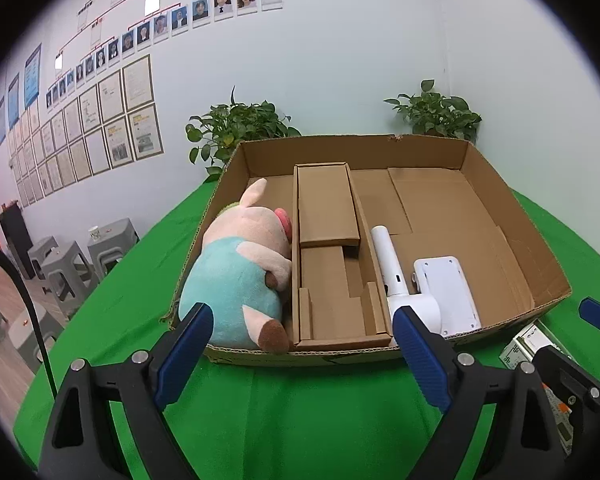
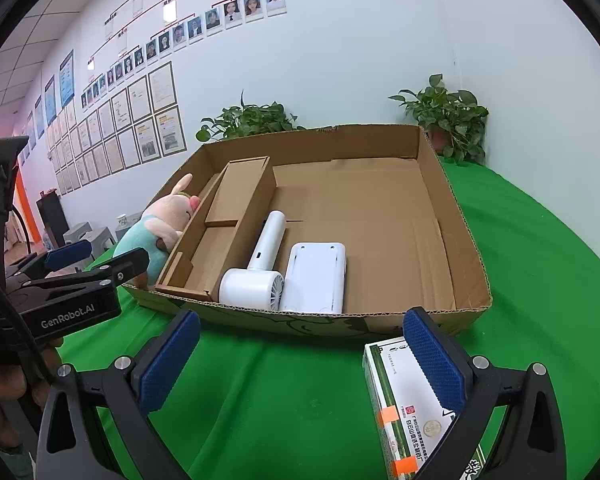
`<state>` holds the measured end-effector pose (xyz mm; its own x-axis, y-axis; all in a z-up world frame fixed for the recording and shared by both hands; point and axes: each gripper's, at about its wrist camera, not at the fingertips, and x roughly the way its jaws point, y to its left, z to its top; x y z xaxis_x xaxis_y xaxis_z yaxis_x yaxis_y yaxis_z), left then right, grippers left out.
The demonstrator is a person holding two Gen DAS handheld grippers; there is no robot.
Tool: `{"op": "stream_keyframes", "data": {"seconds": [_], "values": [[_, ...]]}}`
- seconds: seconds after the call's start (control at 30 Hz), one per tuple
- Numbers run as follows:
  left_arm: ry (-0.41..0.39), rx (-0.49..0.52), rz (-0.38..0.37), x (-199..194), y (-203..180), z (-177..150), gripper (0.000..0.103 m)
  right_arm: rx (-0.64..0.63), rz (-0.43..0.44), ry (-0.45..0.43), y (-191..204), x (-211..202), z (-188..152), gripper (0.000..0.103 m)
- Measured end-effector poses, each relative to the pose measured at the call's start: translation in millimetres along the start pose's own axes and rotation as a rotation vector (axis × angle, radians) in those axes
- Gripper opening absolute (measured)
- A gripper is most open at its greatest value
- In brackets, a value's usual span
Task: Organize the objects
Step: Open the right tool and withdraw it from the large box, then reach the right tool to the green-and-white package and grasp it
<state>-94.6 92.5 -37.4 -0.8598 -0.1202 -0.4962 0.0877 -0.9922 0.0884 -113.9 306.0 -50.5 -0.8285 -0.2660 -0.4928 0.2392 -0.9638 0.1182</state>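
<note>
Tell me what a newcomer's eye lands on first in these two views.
First the big open cardboard box on the green tablecloth, with a plush pig lying in its left compartment. Then the white handheld fan and a flat white device, side by side near the front wall. Outside the box, a green-and-white carton lies on the cloth by the open right gripper.

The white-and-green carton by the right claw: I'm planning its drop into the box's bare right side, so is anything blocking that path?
Nothing visible does. Only the brown cardboard box's low front wall lies between the white-and-green carton and that bare floor.
</note>
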Motion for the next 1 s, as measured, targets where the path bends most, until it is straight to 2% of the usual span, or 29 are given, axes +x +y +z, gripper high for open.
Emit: {"op": "stream_keyframes", "data": {"seconds": [0.47,0.63,0.73,0.77,1.0], "values": [[0.024,-0.015,-0.026,3,-1,-2,0.092,-0.015,0.045,0.004,5,-2,-6,0.103],[0.068,-0.013,-0.081,6,-4,-14,0.092,-0.036,0.087,0.041,1,-12,-21,0.103],[0.119,0.025,-0.164,8,-15,-32,0.092,-0.025,0.087,0.097,-16,-21,-41,0.102],[0.142,0.035,-0.204,9,-20,-39,0.092,-0.02,0.059,0.122,-25,-23,-49,0.102],[0.223,0.024,-0.362,15,-42,-53,0.092,0.022,-0.105,0.266,-80,-28,-82,0.103]]}}
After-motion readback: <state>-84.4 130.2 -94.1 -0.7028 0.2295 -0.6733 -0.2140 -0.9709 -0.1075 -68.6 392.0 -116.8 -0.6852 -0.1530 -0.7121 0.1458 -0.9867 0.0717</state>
